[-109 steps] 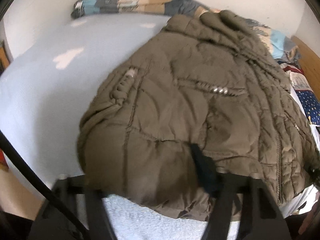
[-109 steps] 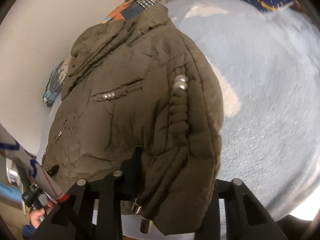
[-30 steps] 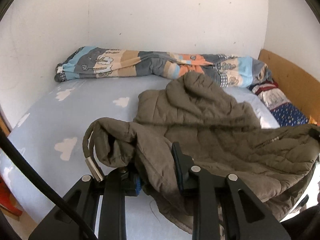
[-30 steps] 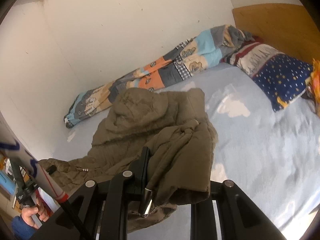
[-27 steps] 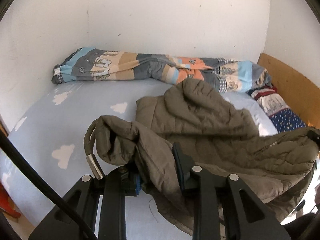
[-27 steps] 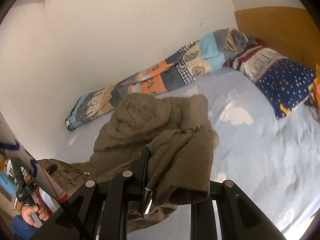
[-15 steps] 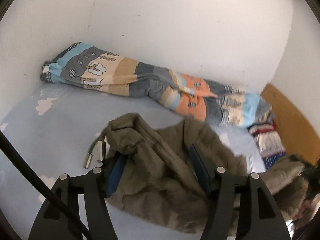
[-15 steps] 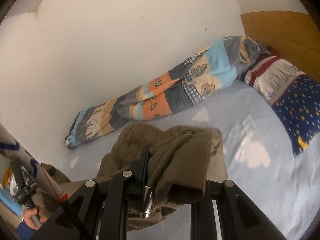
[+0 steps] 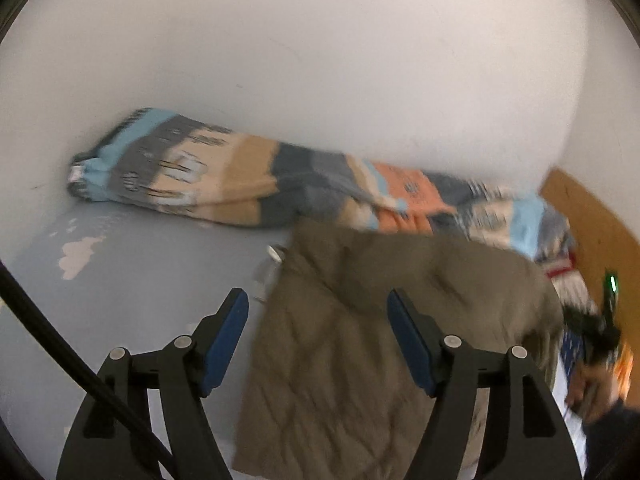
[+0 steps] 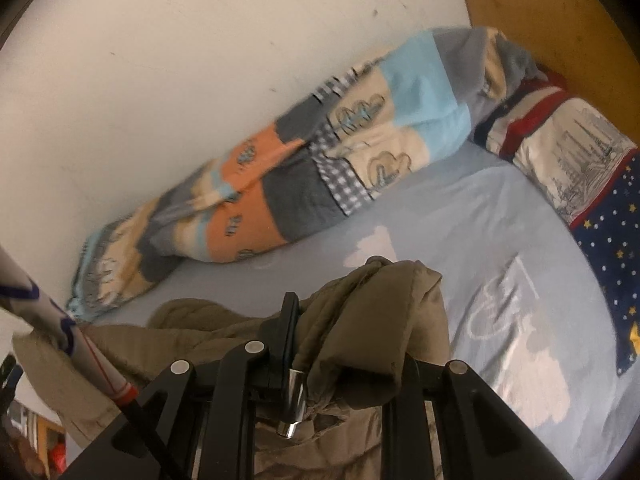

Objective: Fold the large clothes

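Jacket (image 9: 360,340), olive quilted, lies spread on light-blue bedsheet (image 9: 140,280), just below rolled patchwork duvet (image 9: 248,184) by wall. Right gripper (image 10: 344,344) angled down, tongs clamped on bunched jacket edge w/ metal cord tip hanging. Left gripper (image 9: 316,336) tilted down over jacket, tongs opening, pads clear of fabric. Star-print pillow (image 10: 612,264) at right.

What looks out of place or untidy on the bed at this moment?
The jacket is uneven: the left hand-held gripper is opening and its pads are off the cloth, while the right hand-held gripper pinches a bunched corner. The patchwork blanket lies rumpled along the wall.
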A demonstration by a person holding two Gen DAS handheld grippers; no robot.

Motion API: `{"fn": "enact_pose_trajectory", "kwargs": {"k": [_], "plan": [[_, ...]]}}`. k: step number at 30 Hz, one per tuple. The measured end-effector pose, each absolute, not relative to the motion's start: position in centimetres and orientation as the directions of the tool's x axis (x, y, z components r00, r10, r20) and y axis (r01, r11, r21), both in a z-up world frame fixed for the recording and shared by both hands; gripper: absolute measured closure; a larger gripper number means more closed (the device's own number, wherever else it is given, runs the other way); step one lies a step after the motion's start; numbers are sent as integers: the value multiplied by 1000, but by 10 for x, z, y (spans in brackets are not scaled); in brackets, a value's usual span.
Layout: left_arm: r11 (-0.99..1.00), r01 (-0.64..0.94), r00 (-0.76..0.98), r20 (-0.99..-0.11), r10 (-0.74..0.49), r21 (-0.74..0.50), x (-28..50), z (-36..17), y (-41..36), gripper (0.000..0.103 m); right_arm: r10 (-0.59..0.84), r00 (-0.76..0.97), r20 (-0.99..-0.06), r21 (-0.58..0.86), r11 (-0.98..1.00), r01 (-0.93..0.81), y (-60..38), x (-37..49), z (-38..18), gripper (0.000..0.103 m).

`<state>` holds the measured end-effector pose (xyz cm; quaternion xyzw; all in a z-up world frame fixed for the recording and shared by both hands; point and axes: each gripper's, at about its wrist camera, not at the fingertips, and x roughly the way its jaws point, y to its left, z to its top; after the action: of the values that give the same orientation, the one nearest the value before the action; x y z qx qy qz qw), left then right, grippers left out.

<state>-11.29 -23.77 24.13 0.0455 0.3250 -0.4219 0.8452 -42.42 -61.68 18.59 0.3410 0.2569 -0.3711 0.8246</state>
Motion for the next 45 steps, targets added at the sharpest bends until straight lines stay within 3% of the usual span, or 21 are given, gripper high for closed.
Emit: {"fn": "enact_pose_trajectory", "kwargs": {"k": [7, 10, 15, 19, 22, 26, 33, 35, 39, 45], "plan": [[552, 826, 303, -739, -602, -111, -142, 143, -339, 32, -419, 528, -739, 342, 442, 829, -646, -398, 141, 81], [573, 817, 323, -768, -553, -69, -139, 119, -362, 32, -396, 542, -741, 379, 420, 825, -652, -400, 131, 78], [615, 783, 309, -800, -515, -94, -119, 98, -380, 30, -332, 659, -674, 520, 421, 743, -656, -423, 133, 59], [634, 769, 318, -808, -496, -86, -109, 85, -387, 27, -341, 726, -597, 572, 453, 683, -644, -448, 153, 26], [640, 763, 321, -808, -494, -88, -105, 77, -388, 25, -354, 736, -577, 539, 513, 669, -626, -457, 168, 25], [645, 761, 334, -808, -486, -73, -110, 74, -388, 23, -385, 652, -653, 333, 628, 704, -594, -433, 166, 25], [647, 762, 365, -815, -450, -16, -109, 65, -396, 18, -411, 503, -761, 77, 712, 698, -569, -369, 103, 22], [646, 763, 364, -816, -449, -15, -106, 62, -399, 16, -381, 479, -791, 86, 705, 704, -580, -364, 81, 15], [661, 750, 380, -810, -446, -12, -100, 54, -406, 12, -299, 491, -818, 197, 657, 728, -608, -366, 56, 9], [680, 733, 372, -834, -407, -5, -95, 53, -408, 11, -299, 433, -851, 165, 630, 759, -614, -356, 48, 4]]}}
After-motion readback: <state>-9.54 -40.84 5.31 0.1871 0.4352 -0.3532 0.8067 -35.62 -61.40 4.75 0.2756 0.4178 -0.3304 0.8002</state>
